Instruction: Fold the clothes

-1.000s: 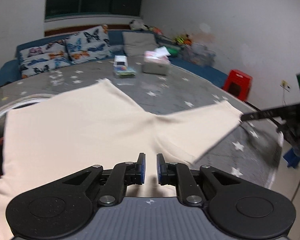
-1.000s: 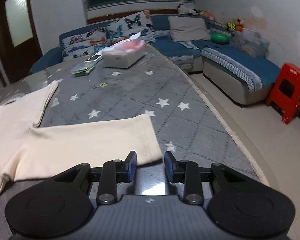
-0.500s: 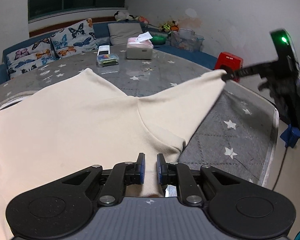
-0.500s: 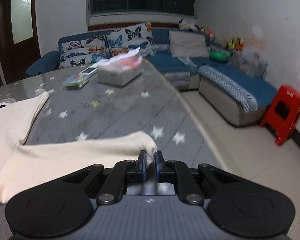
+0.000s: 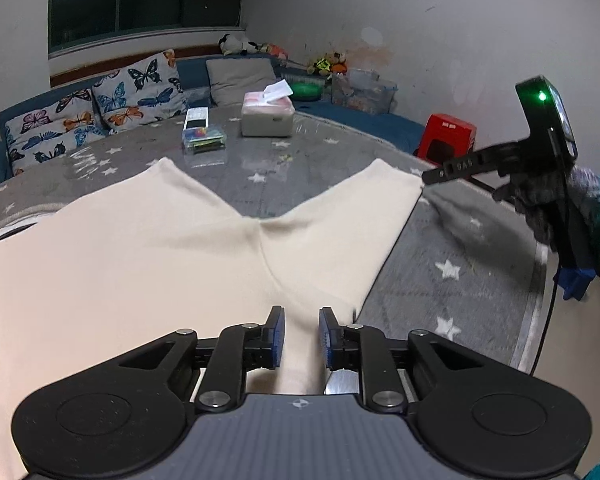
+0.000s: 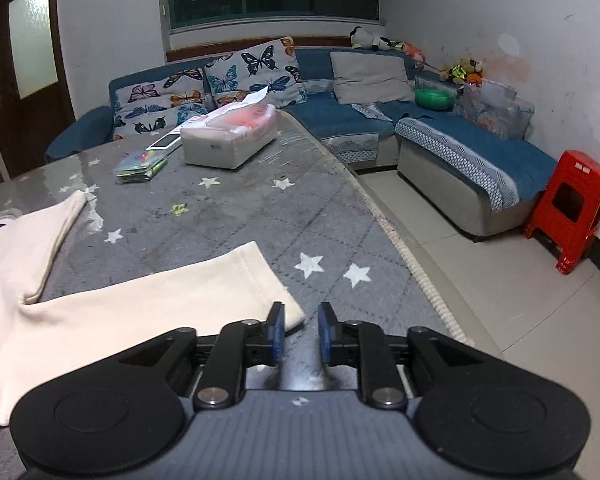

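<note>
Left gripper (image 5: 301, 334) angled down over near edge of cream garment (image 5: 148, 264); jaws narrow and opening, cloth lying between them, pads not pressing. Right gripper (image 6: 301, 334) angled down at sleeve end (image 6: 260, 280); jaws narrow and opening, nothing gripped, sleeve corner just beside left pad. Gloved hand (image 5: 548, 204) around right gripper's handle, teal sleeve behind. Garment spread flat on star-patterned grey worktop (image 6: 228, 216). Half a second ago: right jaws pinched sleeve end, held raised; now released, sleeve flat. Small white lettering on right gripper's finger, unreadable. Tissue box (image 6: 228, 136) unmoved.
</note>
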Available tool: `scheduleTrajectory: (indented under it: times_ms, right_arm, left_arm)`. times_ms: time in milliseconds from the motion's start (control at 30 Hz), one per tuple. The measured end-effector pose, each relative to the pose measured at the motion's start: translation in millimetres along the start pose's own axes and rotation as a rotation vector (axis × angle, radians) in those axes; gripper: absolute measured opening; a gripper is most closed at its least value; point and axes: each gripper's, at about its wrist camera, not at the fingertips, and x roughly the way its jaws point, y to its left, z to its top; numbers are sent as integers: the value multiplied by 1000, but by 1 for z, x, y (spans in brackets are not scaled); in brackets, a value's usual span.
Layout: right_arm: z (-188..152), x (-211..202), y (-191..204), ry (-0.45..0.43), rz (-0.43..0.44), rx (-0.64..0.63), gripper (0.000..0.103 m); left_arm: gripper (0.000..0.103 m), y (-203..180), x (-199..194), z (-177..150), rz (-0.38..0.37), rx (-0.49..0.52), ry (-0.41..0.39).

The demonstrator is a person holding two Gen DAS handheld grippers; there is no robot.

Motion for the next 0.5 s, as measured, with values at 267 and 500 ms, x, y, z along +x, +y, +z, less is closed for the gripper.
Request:
scheduleTrajectory:
  times_ms: [267,500]
  right_arm:
    - [-3,20,5,2,31,52,16]
    - [5,3,4,-63,64,94,4]
  left_arm:
    - [21,-6,15,0,0,1,16]
    - [31,-2,8,2,14,-14,-7]
